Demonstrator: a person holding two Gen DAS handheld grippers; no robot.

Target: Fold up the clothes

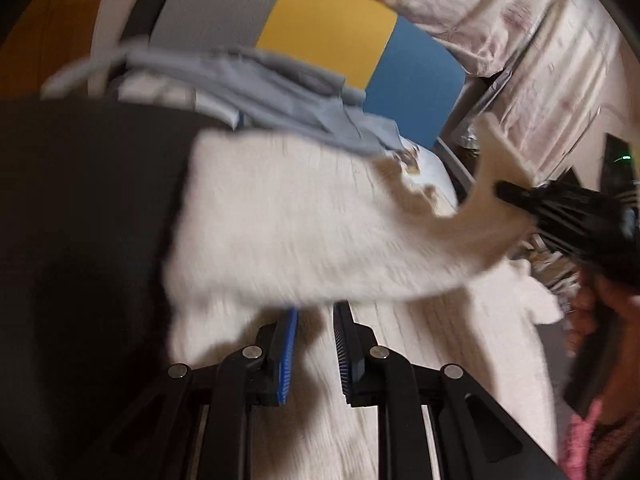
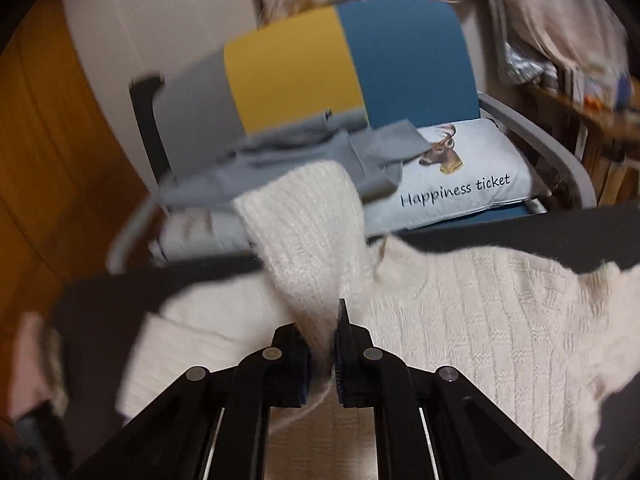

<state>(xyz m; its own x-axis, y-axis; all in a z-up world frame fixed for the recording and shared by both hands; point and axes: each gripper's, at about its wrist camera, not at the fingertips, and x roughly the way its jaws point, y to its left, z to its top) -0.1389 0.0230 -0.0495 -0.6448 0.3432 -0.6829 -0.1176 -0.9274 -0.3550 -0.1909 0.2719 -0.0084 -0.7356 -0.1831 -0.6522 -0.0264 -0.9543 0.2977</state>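
Sweater (image 2: 500, 320) sleeve pinched in right tongs (image 2: 324, 344) — lifted

Left claw (image 1: 315, 312) tips buried under blurred white sweater (image 1: 280, 216), grey garments (image 2: 280, 160) smeared, shelf (image 2: 580, 100) contents unreadable

Sweater (image 2: 480, 320) spread flat on near worktop (image 2: 560, 228), one sleeve (image 2: 304, 216) raised off it, pinched in right tongs (image 2: 324, 344). Left tongs (image 1: 316, 336) over sweater body. Beyond worktop's far edge, chair (image 2: 400, 60); folded clothes (image 2: 280, 160) stacked on seat's left, cushion (image 2: 460, 184) to right.
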